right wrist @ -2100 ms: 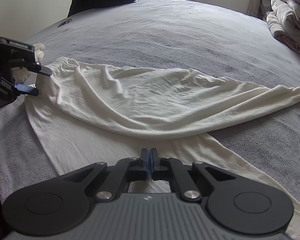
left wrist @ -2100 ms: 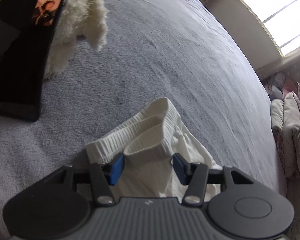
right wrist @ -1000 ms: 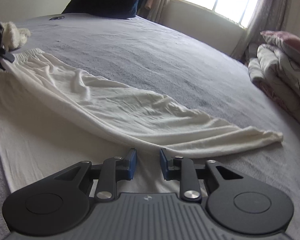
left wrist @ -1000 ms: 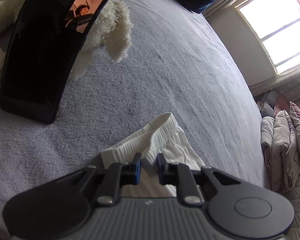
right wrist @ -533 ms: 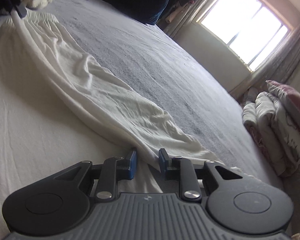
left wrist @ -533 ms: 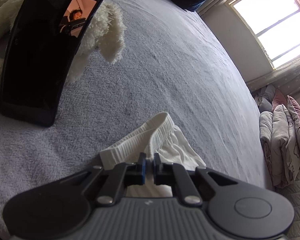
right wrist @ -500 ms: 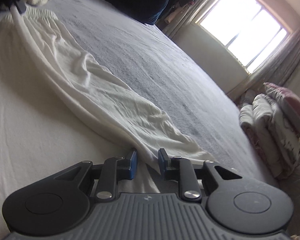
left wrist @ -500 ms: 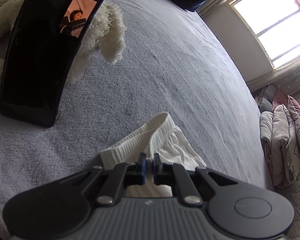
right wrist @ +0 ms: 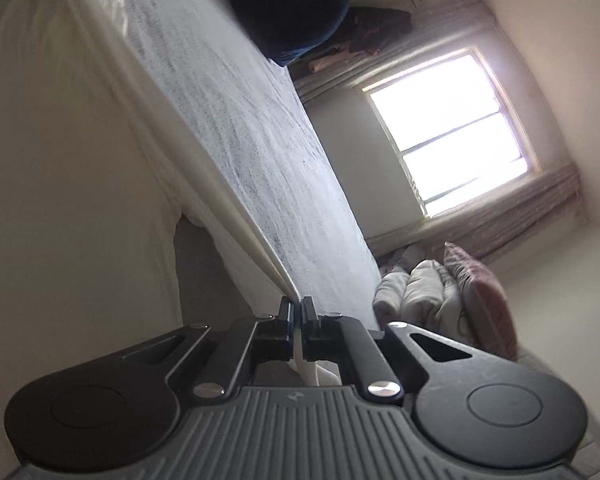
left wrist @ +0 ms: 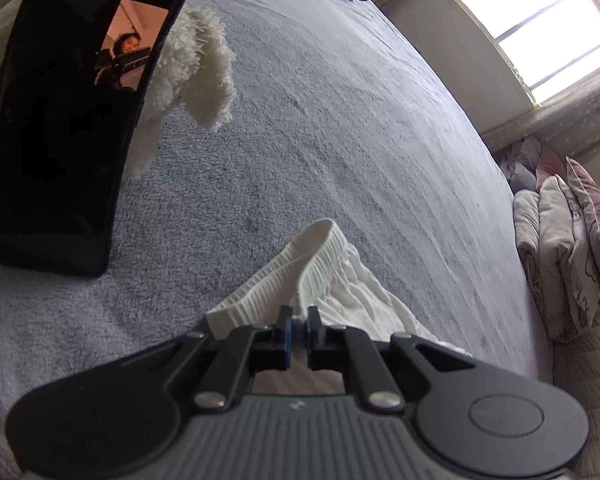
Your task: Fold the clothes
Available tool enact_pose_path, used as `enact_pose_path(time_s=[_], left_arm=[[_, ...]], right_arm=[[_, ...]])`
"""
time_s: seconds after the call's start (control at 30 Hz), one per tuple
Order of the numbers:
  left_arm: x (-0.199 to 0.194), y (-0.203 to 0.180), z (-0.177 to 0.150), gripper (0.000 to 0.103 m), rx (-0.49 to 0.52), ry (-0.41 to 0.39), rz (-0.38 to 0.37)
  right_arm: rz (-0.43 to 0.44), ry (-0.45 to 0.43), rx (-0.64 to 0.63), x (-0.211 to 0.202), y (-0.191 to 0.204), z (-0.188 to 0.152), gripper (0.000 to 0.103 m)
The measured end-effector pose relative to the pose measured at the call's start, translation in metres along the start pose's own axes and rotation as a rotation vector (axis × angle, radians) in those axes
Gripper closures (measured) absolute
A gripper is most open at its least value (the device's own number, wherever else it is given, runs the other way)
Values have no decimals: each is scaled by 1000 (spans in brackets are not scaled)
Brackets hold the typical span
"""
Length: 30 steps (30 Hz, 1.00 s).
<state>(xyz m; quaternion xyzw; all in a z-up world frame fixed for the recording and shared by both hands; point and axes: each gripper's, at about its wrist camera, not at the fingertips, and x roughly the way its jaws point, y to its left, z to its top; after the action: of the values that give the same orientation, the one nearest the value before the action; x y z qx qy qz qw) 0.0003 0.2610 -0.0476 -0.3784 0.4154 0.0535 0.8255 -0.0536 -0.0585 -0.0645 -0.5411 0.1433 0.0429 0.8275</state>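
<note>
White trousers lie on the grey bed (left wrist: 360,128). Their ribbed elastic waistband (left wrist: 300,256) bunches up in the left wrist view, and my left gripper (left wrist: 298,328) is shut on a fold of it. In the right wrist view the picture is rolled far over, and the trousers (right wrist: 80,160) stretch away in a taut line toward the top left. My right gripper (right wrist: 297,320) has its jaws closing on the thin edge of a trouser leg (right wrist: 236,208), with the cloth pinched between the pads. The leg's end is hidden behind the gripper body.
A black phone (left wrist: 60,120) stands propped against a white plush toy (left wrist: 192,64) at the left of the bed. Folded quilts and a pink pillow (left wrist: 560,248) are stacked beside the bed under the window (right wrist: 448,132). A person in dark clothes (right wrist: 308,12) sits at the bed's far edge.
My right gripper rolled strongly to one side and its jaws came together on the trouser leg edge. The left gripper's jaws tightened on the waistband and it barely moved.
</note>
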Motion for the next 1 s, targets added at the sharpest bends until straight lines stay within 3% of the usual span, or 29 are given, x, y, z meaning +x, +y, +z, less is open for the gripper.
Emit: enact_pose_path(time_s=[0.33, 0.73, 1.0], left_arm=[[-4, 3, 0, 96, 125, 6, 58], [2, 4, -6, 96, 195, 28, 99], [2, 0, -11, 91, 262, 53, 144]], right_arm=[[170, -14, -212, -55, 21, -11, 100], [347, 19, -290, -72, 35, -10, 99], [351, 32, -348, -71, 55, -7, 99]])
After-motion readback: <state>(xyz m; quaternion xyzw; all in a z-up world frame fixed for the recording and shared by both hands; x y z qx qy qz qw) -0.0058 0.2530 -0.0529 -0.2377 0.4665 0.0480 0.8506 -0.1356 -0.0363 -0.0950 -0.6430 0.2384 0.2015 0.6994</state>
